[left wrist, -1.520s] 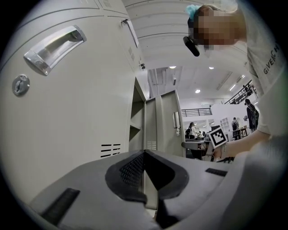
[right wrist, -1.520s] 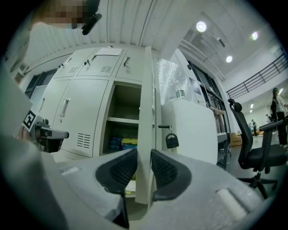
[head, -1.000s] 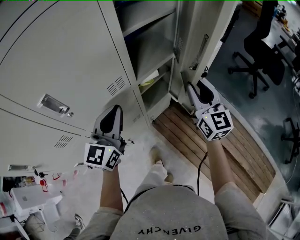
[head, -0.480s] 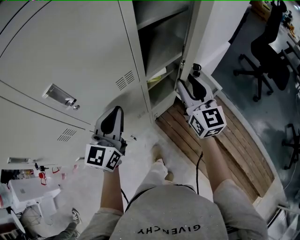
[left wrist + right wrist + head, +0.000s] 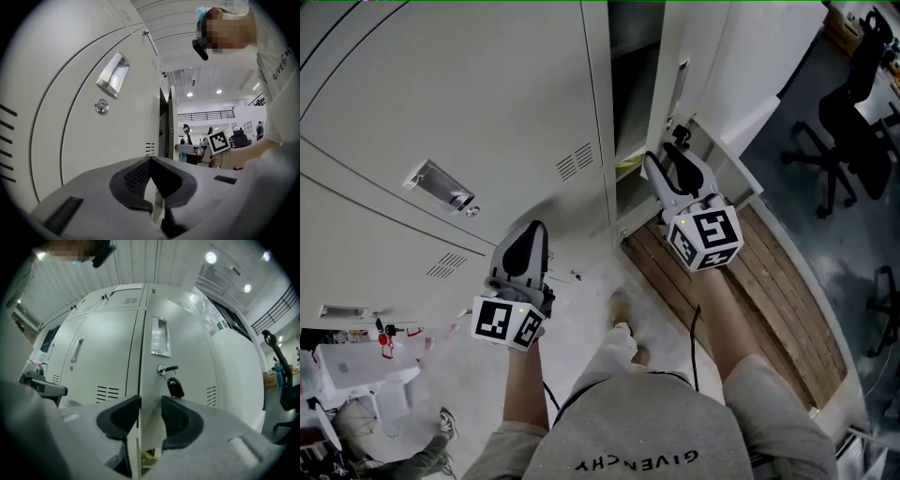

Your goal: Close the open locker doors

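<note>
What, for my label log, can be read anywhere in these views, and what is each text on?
"GIVENCHY": person's shirt, upside down in the head view.
"GIVEN": same shirt print, cut off at the left gripper view's edge.
Marker cubes: square patterns only, no letters.
Locker door: card holder and key tag show nothing legible.

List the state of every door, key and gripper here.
Keyed door, ajar, only a narrow gap.
Neighbouring door, closed.
Key, inserted.
Left gripper, shut, empty.
Right gripper, open, jaws apart at the ajar edge.
</note>
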A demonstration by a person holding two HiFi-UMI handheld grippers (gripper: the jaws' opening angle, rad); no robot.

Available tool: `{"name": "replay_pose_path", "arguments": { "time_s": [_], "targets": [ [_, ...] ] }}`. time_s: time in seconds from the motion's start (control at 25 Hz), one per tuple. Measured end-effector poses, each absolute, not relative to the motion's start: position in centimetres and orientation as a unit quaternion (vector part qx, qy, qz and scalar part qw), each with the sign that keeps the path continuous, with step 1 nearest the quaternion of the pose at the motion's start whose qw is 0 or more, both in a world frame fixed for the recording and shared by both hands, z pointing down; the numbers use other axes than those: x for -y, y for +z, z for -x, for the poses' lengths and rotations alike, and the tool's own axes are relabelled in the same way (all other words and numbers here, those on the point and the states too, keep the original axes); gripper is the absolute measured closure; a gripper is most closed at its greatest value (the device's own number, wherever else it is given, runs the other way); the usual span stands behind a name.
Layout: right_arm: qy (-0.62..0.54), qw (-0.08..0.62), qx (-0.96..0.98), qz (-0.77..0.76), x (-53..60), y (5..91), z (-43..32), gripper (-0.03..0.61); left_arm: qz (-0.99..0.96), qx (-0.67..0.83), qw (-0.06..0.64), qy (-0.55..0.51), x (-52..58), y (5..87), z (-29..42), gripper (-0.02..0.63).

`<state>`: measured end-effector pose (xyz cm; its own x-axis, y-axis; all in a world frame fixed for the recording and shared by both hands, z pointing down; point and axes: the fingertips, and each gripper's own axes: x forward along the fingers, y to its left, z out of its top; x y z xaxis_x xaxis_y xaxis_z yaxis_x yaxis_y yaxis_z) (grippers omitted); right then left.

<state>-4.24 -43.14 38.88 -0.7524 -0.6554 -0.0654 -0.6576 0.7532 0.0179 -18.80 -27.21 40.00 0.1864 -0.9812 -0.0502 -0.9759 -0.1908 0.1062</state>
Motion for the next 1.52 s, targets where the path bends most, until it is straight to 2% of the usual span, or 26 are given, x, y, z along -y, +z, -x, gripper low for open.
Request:
{"name": "replay_pose_path", "arguments": {
  "time_s": [0.6, 1.52],
  "targets": [
    [0.010, 0.035, -0.945, 0.324, 45.7, 38.8, 9.6, 0.440, -0.778, 0.626, 0.021, -0.049, 26.7, 40.0, 20.0, 0.617],
    [0.001, 0.050, -0.955, 0.292, 46.1, 39.3, 10.3, 0.446, -0.790, 0.611, 0.025, -0.044, 28.4, 40.7, 19.1, 0.617]
  ]
}}
